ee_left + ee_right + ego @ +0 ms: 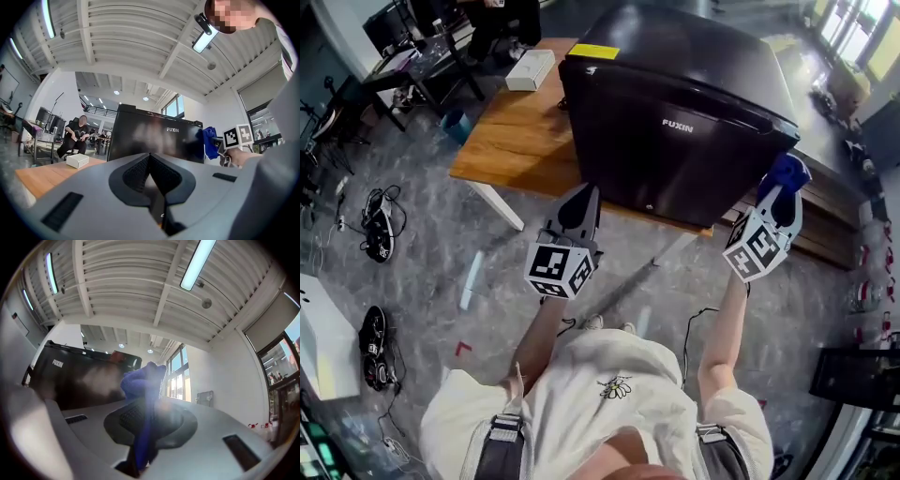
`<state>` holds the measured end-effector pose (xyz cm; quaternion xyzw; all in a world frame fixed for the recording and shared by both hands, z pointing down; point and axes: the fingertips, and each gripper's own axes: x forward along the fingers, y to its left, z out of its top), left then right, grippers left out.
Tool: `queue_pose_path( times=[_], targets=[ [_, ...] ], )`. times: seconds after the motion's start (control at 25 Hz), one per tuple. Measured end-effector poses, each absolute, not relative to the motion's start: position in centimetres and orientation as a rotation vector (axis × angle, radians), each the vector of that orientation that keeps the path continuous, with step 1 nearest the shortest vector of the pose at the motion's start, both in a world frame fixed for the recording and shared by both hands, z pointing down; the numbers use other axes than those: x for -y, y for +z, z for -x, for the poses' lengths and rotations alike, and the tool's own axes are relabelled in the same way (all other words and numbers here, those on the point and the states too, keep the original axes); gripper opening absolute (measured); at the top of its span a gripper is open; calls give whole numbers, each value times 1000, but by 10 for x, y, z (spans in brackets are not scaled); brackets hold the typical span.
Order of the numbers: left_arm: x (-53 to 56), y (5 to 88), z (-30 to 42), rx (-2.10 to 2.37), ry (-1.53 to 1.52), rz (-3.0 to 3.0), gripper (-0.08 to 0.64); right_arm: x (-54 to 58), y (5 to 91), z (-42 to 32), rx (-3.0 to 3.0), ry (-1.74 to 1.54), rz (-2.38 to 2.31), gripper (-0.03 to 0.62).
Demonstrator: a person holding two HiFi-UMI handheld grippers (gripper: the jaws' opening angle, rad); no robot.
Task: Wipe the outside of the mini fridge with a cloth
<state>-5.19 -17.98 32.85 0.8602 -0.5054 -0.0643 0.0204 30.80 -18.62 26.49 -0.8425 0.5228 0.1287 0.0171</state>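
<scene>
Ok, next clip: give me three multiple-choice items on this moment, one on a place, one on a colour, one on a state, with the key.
1. Where is the white box?
A. on the wooden table, beside the mini fridge
B. on top of the mini fridge
C. on the floor

2. What colour is the cloth?
A. yellow
B. blue
C. white

3. How does the left gripper stand?
A. shut on the cloth
B. jaws wide apart
C. jaws together, nothing between them

Key:
1 A: the head view shows it lying on the tabletop, to the left of the mini fridge.
2 B: it is blue in all three views, clamped in the right gripper.
3 C: the left gripper view shows the jaws meeting with nothing between them.
</scene>
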Motion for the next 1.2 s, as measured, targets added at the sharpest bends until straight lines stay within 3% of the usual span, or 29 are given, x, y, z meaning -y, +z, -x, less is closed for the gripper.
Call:
queue_pose_path(
  times=[0.36,0.88,1.2],
  targets=[
    [176,327,83,1653,-210,-2635,5,163,252,-216,-1801,355,2288,61],
    [180,332,157,1777,-237,-2562,5,249,289,33,-2273,210,1873,61],
    [182,343,217,1881,-230,-2463,5,298,304,115,-2367,235,1851,61]
  ],
)
